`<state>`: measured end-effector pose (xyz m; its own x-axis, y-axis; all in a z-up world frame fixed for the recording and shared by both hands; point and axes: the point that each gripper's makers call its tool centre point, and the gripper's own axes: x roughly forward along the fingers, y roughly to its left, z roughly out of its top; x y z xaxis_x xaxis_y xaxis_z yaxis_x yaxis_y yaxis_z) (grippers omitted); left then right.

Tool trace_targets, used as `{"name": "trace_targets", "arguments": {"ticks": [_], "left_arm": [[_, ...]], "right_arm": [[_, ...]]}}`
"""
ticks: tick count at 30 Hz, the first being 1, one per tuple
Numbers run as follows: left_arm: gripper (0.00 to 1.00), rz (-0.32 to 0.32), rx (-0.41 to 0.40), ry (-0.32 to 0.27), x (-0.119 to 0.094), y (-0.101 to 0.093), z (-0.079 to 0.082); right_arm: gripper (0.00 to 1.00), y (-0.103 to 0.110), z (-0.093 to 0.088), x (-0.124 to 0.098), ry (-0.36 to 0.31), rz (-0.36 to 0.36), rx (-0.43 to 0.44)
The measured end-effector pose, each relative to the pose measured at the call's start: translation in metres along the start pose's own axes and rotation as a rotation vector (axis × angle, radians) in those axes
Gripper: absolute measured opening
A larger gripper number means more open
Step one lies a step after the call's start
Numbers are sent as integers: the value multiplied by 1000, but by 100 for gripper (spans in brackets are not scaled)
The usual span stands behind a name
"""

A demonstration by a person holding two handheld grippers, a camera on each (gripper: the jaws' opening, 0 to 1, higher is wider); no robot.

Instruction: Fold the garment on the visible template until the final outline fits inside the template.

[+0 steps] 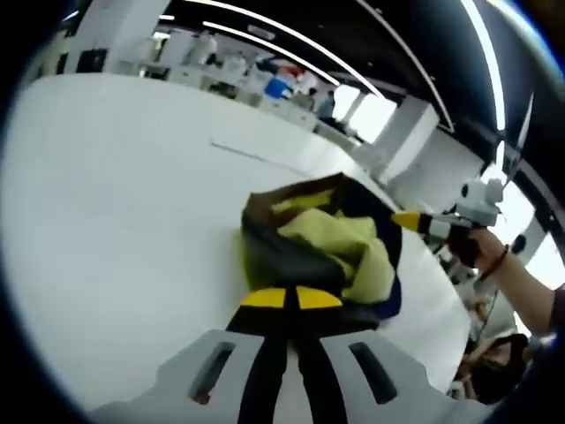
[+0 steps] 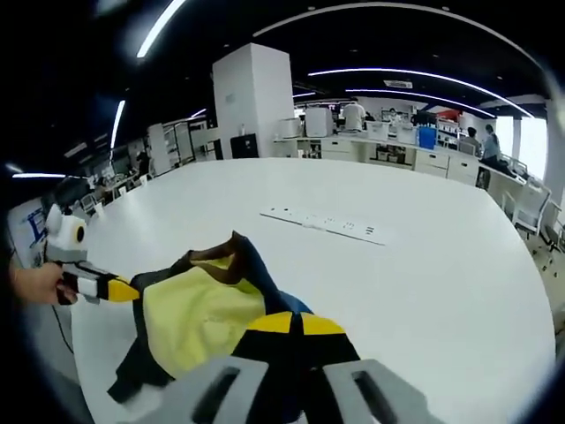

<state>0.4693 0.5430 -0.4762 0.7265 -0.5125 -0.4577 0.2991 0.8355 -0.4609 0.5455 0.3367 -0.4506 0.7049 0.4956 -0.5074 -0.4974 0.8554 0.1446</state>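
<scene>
Garment (image 1: 322, 252) sits bunched on white table (image 1: 115, 221), not flat: dark brown/navy outer, pale yellow lining facing up, folds piled in a heap.

Left gripper view: left gripper (image 1: 290, 299) jaws are together, yellow tips pinched on near edge of the cloth, dark fabric right at the tips. Right gripper (image 1: 408, 220) comes in from the right, held by a hand (image 1: 472, 246); its yellow/black tip touches the far right edge of the heap. Can't tell from here if it's closed on cloth.

Right gripper view: right gripper (image 2: 290, 323) jaws together too, yellow tips clamped on the navy edge of garment (image 2: 199, 318). Left gripper (image 2: 108, 288) at left w/ hand (image 2: 37, 283) behind it, tip at the cloth's left edge. Yellow lining spreads between the two tools, brown collar-ish flap sticks up at the far side.

Long white strip (image 2: 323, 223) lies on table (image 2: 415, 283) beyond the garment, well apart from it. Bkgd: office desks, white pillar (image 2: 252, 99), ceiling light strips, ppl far off.
</scene>
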Motion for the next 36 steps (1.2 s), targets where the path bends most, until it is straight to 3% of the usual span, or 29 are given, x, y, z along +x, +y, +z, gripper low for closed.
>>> {"name": "trace_targets", "arguments": {"ticks": [4,12,19,23,28,36], "left_arm": [[0,-13,37,-23,-6,-2,19],[0,-57,87,-90,-19,1,77],[0,-62,137,-108,-21,11,112],[0,-59,122,-109,-16,18,124],[0,-27,166,-90,-2,31,133],[0,21,201,-52,30,60,145]], "right_arm": [[0,-3,4,-5,-13,-3,24],[0,-15,17,-16,-46,-15,102],[0,-21,19,-20,-62,-36,122],[0,-26,27,-19,-92,-41,177],[0,-36,36,-12,-135,-68,241],[0,-65,41,3,-165,-163,301]]}}
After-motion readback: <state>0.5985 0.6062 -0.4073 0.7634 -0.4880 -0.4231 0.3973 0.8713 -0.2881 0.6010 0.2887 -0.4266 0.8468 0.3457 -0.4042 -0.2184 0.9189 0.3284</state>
